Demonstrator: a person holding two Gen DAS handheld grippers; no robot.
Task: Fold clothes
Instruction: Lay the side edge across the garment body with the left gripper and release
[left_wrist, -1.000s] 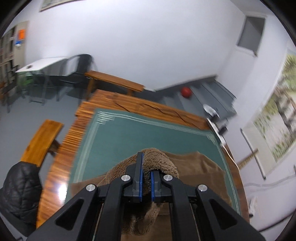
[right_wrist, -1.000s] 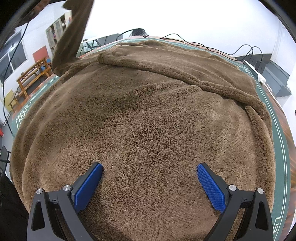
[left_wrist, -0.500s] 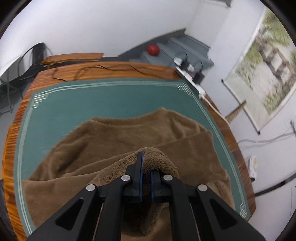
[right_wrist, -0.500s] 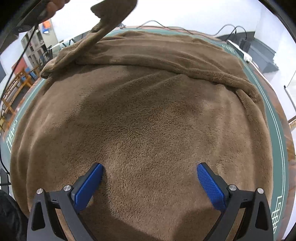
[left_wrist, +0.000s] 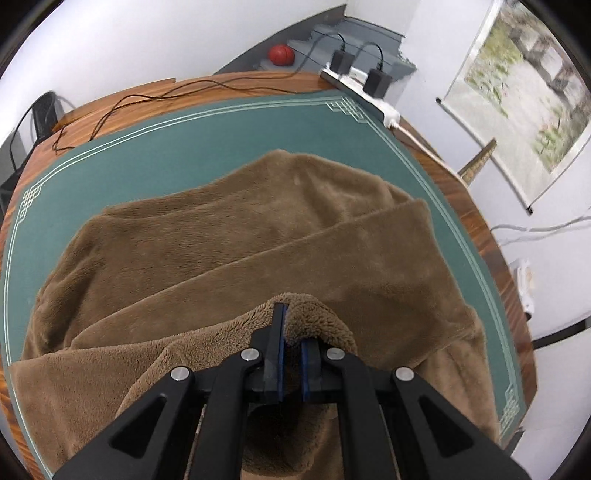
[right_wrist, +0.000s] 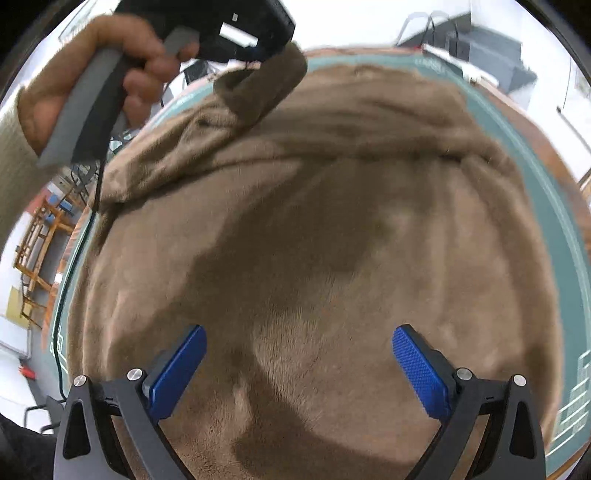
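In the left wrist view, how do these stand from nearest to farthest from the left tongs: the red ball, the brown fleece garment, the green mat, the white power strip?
1. Brown fleece garment: clamped in the left tongs.
2. Green mat: under and beyond the garment.
3. White power strip: table's far right edge.
4. Red ball: beyond the table, by the wall.

A brown fleece garment (left_wrist: 258, 240), deep-piled and matt, lies across a smooth green felt-like mat (left_wrist: 129, 147) with pale printed border lines. Around the mat, the surface (left_wrist: 476, 221) shows glossy varnished wood with a strong grain. The left tool (left_wrist: 290, 343) is matt black plastic with bright metal screw heads (its blue pads look finely textured), pinching a fuzzy fold of the garment. The right tool (right_wrist: 299, 365), above the garment, carries the same cross-hatched blue pads (right_wrist: 417, 365).
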